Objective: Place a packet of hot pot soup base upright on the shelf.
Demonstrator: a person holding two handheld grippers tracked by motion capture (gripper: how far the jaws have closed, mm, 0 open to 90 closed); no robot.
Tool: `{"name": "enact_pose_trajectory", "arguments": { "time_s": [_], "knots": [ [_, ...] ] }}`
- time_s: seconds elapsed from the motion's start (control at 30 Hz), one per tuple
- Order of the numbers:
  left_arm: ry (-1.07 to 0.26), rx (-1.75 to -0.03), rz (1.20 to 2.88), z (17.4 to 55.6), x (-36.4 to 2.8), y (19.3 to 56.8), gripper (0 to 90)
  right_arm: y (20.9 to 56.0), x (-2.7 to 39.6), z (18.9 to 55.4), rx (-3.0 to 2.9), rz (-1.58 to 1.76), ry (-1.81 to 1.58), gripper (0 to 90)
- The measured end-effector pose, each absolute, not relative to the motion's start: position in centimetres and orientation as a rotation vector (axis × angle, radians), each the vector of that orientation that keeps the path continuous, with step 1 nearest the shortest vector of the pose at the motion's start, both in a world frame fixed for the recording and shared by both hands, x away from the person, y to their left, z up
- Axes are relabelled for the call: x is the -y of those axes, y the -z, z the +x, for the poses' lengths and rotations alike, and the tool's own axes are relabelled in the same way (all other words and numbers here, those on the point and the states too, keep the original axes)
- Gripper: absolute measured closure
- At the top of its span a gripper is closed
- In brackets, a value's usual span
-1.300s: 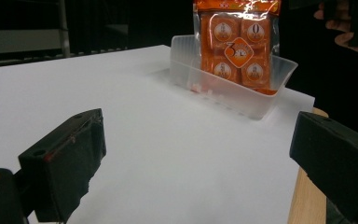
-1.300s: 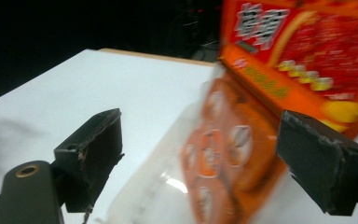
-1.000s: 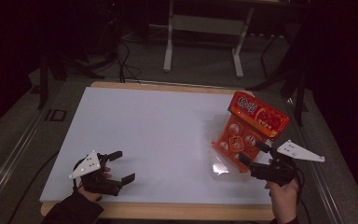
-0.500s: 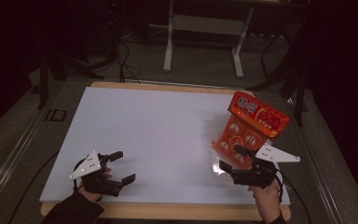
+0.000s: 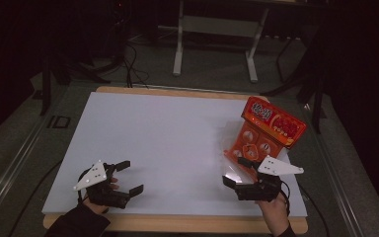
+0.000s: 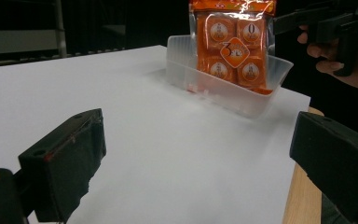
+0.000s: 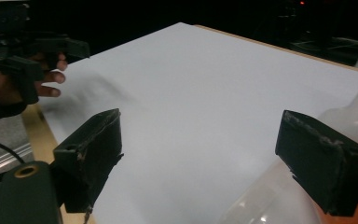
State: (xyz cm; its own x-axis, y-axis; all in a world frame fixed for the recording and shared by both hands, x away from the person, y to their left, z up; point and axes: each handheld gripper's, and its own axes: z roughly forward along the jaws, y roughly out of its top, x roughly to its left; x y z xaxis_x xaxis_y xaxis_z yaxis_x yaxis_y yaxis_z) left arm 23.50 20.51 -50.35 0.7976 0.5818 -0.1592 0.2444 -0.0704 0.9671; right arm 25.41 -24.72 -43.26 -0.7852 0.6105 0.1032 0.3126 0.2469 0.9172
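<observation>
We're at the approach step: right gripper point(image 5: 234, 173) open, empty, at the clear tub point(image 6: 223, 88) holding the orange snack pack point(image 5: 269, 129) (table's right edge). Next: grip tub rim. Left gripper point(image 5: 128, 177) open, idle, near-left corner.

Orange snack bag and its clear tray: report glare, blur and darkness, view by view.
High view: surroundings dark, white table brightly lit, orange snack bag sharp. Left gripper view: glare streaks across the bag's top edge, clear tray in focus, near jaws soft. Right gripper view: tray blurred at the lower right corner.
</observation>
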Motion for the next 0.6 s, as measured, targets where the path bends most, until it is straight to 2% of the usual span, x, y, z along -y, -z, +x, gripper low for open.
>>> {"name": "enact_pose_trajectory", "arguments": {
  "time_s": [0.6],
  "knots": [
    [-0.318,-0.663,1.647,23.6,-20.64,50.44,4.3,44.04,24.64,25.31,-2.252,0.832,-1.517,14.3]
  ]
}}
